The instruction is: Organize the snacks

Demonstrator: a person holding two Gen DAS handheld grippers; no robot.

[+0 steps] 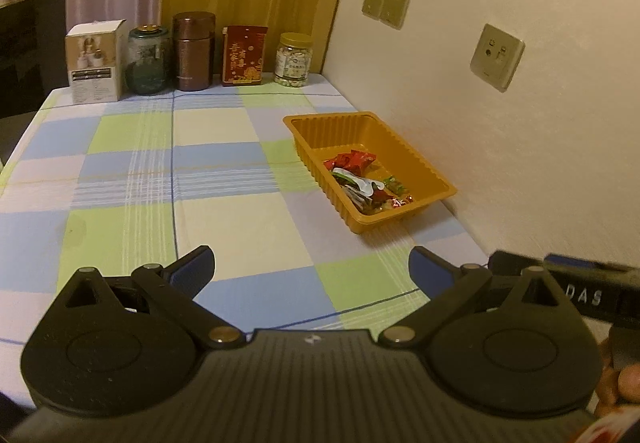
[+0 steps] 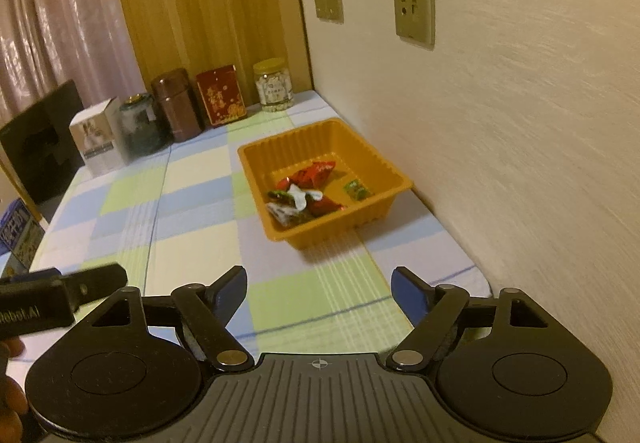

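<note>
**Both grippers wide and empty, snacks sitting in the orange tray**

Starting at the upper left of the left wrist view: a white box (image 1: 96, 61) stands at the far edge of the checked tablecloth (image 1: 132, 179), then a glass jar (image 1: 147, 61), a brown canister (image 1: 193, 51), a red packet (image 1: 244, 55) and a yellow-lidded jar (image 1: 294, 59), all in one row against the wooden panel. Moving to centre right, the orange tray (image 1: 420, 159) lies just beside the wall, and the snacks (image 1: 362, 183) are piled in its nearer half, red wrappers on top, one small green sweet a little apart to the right. Down at the bottom, the left gripper (image 1: 311, 267) hangs above the cloth with its blue-padded fingers spread far apart, nothing between them.

Over to the right wrist view, and the left gripper's body shows at the lower left edge. In mid-frame sits the tray again, wrappers inside. At the bottom the right gripper (image 2: 318, 289) hovers over the cloth, fingers parted wide, holding nothing. On the wall, upper right, two socket plates (image 2: 414, 13)
</note>
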